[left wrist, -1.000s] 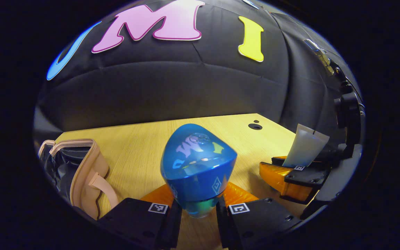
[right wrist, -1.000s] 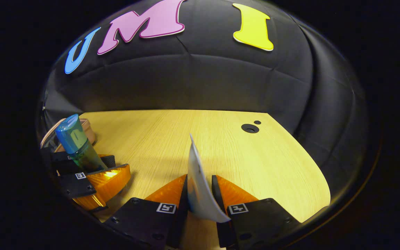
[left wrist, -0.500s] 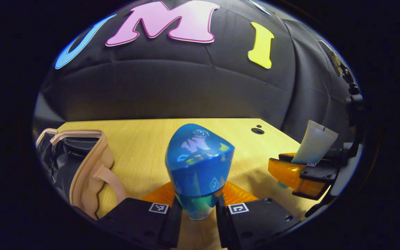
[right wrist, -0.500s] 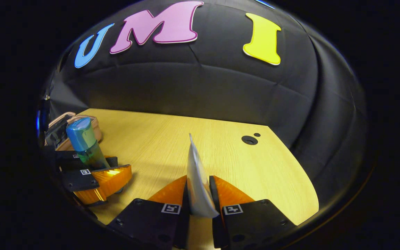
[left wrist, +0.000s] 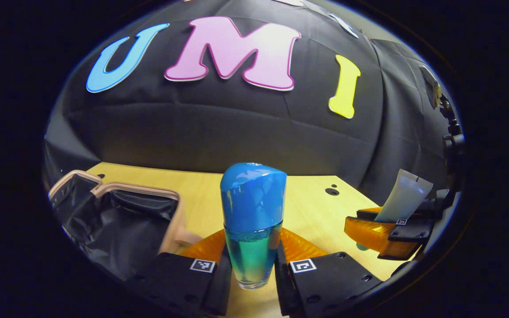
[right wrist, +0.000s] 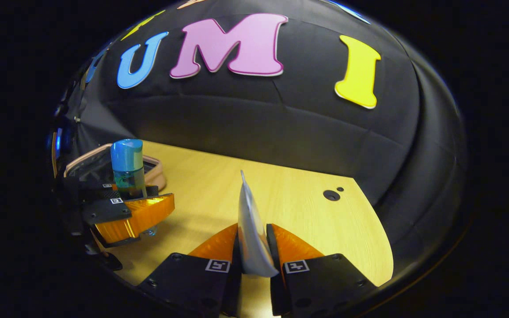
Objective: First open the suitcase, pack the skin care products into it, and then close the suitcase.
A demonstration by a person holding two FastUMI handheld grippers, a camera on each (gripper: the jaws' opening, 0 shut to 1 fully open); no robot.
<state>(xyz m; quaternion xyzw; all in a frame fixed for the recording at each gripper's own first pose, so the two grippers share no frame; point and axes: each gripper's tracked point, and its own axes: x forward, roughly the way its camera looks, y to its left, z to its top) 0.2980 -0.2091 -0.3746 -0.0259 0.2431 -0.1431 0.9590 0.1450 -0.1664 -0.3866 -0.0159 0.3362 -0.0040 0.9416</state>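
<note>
Suitcase [left wrist: 117, 225] at the far left of the counter [left wrist: 316, 207], lid thrown back, dark lining showing inside a pale pink rim; nothing visible in it from here, though part of the interior is cut off. Just right of it, the left gripper [left wrist: 252, 260], clamped on a blue-capped bottle [left wrist: 253, 221] with greenish liquid below the cap. Bottle stands upright between the fingers, long axis vertical, gripped low on the clear body. In the right gripper view the same bottle [right wrist: 127, 170] shows directly in front of the suitcase rim [right wrist: 157, 170], so the open case lies left and slightly beyond that gripper, close by. Further right, well apart from the case, the right gripper [right wrist: 254, 254], closed on a pale squeeze tube [right wrist: 249, 229]; the tube is seen edge-on there, long axis pointing up and away, flat crimped end uppermost. From the left gripper view the tube [left wrist: 404, 201] leans up out of that gripper at the right edge of the counter. Judgement: the left hand is plainly nearer the case and should pack first, needing a short carry left over the rim, then a tilt or lowering to lay the bottle in the lining. The right hand has the whole counter width to cross and would have to pass behind or after the left one. Lid not yet closed; both products off the counter, neither packed.
</note>
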